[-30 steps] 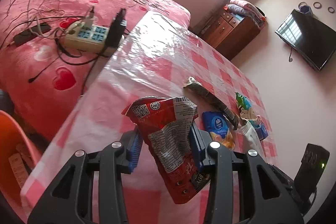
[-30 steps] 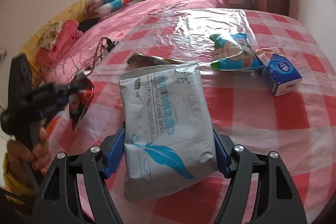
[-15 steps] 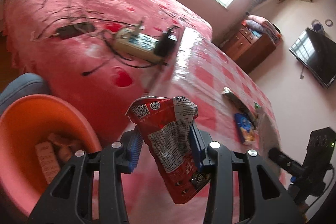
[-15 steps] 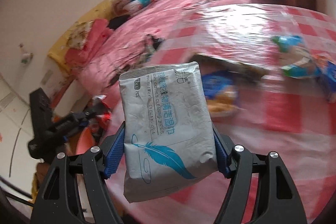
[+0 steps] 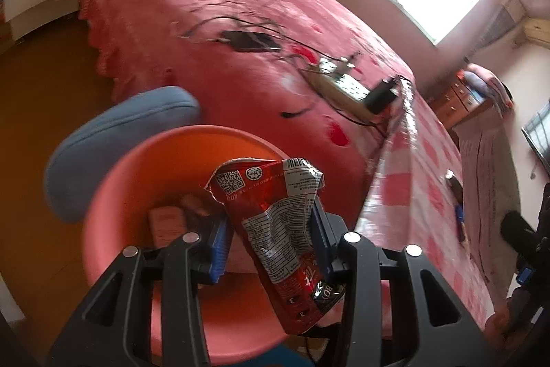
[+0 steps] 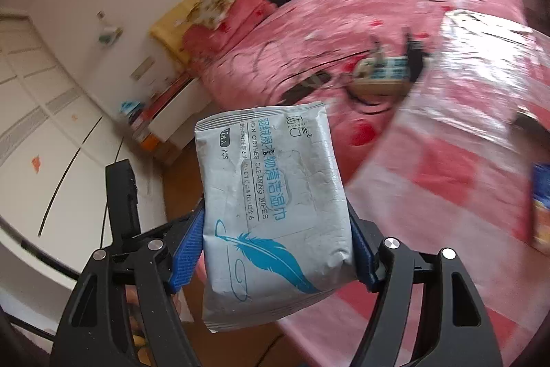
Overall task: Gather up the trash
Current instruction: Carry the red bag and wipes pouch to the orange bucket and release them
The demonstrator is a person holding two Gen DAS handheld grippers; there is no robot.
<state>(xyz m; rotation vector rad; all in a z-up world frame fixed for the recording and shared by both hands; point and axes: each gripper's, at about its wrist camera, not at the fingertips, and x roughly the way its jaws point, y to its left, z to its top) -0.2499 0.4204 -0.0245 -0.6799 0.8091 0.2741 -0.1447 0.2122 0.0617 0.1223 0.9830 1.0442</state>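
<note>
My left gripper (image 5: 271,243) is shut on a crumpled red snack wrapper (image 5: 275,229) and holds it over an orange bin (image 5: 137,174) beside the table. Some trash lies in the bin's bottom. In the right wrist view my right gripper (image 6: 275,246) is shut on a grey wet-wipes pack (image 6: 271,202) with a blue feather print, held in the air off the table's left edge. The left gripper's black body (image 6: 123,205) shows below and to the left of the pack.
A table with a pink checked cloth (image 5: 429,167) under clear plastic runs along the right. A bed with a pink cover (image 5: 206,23) carries a power strip (image 5: 343,85) and cables. A blue cushion (image 5: 113,140) lies by the bin. More wrappers (image 5: 459,215) stay on the table.
Both grippers swung left off the table, still gripping their packs. The bin has come fully under the left gripper, and the right wrist view now looks over the floor and the bed.
</note>
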